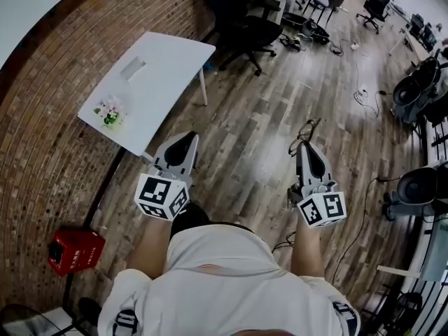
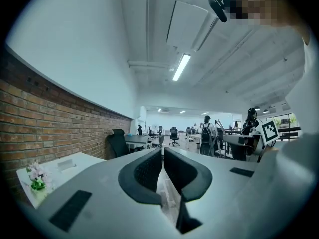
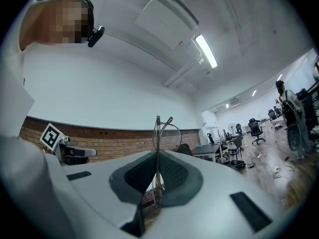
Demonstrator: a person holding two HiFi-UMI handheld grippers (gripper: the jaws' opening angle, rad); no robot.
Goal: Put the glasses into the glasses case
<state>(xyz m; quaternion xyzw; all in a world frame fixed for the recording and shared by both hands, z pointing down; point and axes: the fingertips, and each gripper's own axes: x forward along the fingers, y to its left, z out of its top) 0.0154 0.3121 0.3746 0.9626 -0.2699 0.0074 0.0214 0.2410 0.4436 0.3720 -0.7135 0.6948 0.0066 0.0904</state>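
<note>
Wire-rimmed glasses (image 1: pixel 305 129) stand pinched in the right claw (image 1: pixel 306 145), which is clenched on the thin frame so that the lenses poke out beyond its tips. They are held in the air over the wooden floor (image 1: pixel 259 138), well apart from the white desk (image 1: pixel 171 58). The left claw (image 1: pixel 185 141) is clenched too, its jaws together with nothing between them. The step in hand, as I judge it, is carrying the glasses over to the desk, where what I take to be the glasses case (image 1: pixel 133 68) — a pale oblong thing — lies toward the far end of the top, apart from the small bunch of flowers (image 1: pixel 110 110) at the near corner. To do this well, the grip on so slight a frame should be firm but not crushing, and the glasses should travel level so they do not swing or twist round in the jaws. The left claw ought to be released before it reaches the glasses case, ready to steady it or lift its lid. Whether the glasses case is open or shut, and whether anything lies in it, cannot be told — it shows too small. A red crate (image 1: pixel 75 250) sits on the floor by the brick wall (image 1: pixel 42 152), and its inside does not show either.
</note>
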